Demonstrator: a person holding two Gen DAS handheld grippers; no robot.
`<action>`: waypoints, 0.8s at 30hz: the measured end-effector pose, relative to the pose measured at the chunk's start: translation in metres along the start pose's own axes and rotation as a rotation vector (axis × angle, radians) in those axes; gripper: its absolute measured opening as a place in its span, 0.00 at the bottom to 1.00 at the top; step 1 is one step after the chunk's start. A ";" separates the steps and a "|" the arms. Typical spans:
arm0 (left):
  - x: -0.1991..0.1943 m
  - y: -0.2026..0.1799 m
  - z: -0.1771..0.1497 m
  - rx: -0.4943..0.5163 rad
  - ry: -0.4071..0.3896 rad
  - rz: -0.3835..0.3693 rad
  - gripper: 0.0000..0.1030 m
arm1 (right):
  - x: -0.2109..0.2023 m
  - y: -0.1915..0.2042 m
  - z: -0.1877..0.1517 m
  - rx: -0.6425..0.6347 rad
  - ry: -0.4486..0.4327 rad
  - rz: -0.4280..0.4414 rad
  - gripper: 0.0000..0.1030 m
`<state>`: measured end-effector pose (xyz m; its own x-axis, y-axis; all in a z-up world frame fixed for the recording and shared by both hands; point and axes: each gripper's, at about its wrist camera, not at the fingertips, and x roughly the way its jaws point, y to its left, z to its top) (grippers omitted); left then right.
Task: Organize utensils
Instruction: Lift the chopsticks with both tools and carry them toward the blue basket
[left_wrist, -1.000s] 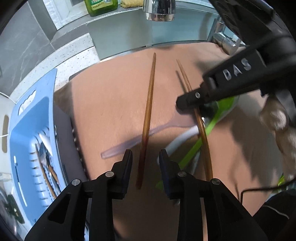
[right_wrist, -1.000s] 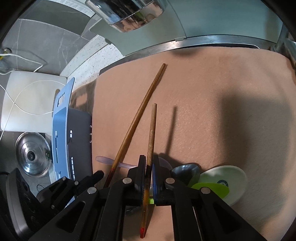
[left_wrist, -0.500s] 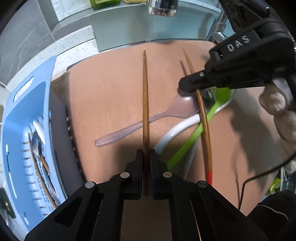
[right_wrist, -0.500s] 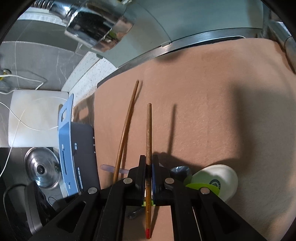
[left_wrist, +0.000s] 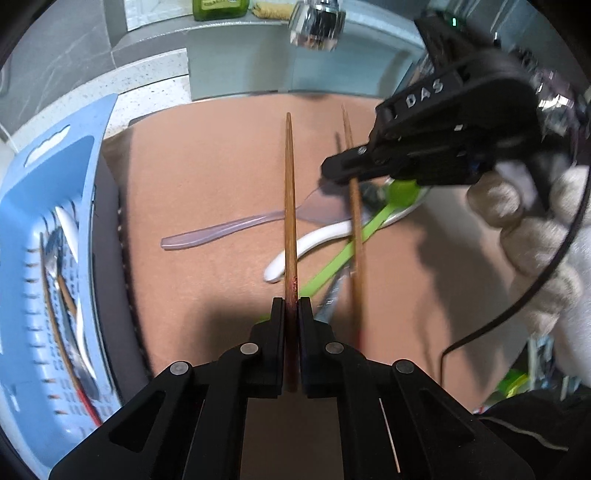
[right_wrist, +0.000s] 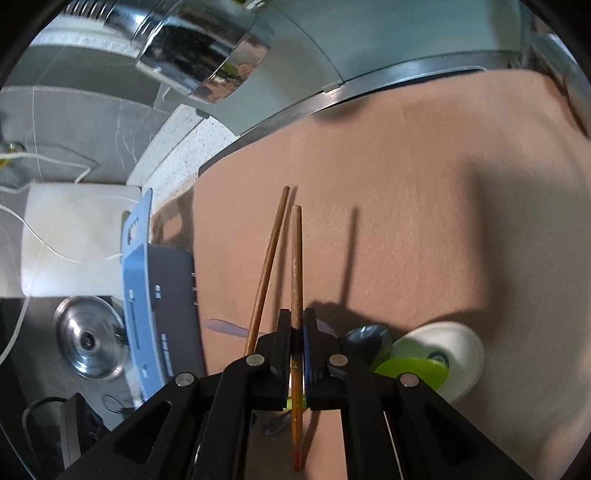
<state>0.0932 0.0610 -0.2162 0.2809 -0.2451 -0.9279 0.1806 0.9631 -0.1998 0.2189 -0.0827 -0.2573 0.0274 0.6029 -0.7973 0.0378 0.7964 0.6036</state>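
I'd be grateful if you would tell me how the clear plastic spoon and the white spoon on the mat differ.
The clear plastic spoon is see-through with a lilac tint; the white spoon is opaque. The clear plastic spoon has a flat, straight handle, while the white spoon's handle is thick, rounded and curved. The clear one lies bare on the mat; a green spoon crosses over the white one. Both lie under the chopstick that the left gripper holds.

A home kitchen: a chrome faucet (left_wrist: 317, 23) over a steel sink rim (right_wrist: 388, 83), a speckled counter (left_wrist: 147, 92), green dish soap (left_wrist: 218, 8), a pot lid (right_wrist: 86, 338).
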 end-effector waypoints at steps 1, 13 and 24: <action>-0.001 -0.001 0.000 -0.004 -0.005 -0.008 0.05 | -0.001 0.000 0.000 -0.001 -0.001 0.000 0.05; -0.032 -0.016 -0.010 0.008 -0.057 -0.001 0.05 | -0.021 0.013 -0.002 0.000 -0.047 0.029 0.05; -0.077 0.034 -0.016 -0.060 -0.134 0.043 0.05 | -0.042 0.059 -0.020 -0.104 -0.093 0.045 0.05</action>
<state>0.0625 0.1144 -0.1569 0.4114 -0.2119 -0.8865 0.1095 0.9770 -0.1827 0.2005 -0.0597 -0.1879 0.1196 0.6349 -0.7632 -0.0695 0.7722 0.6315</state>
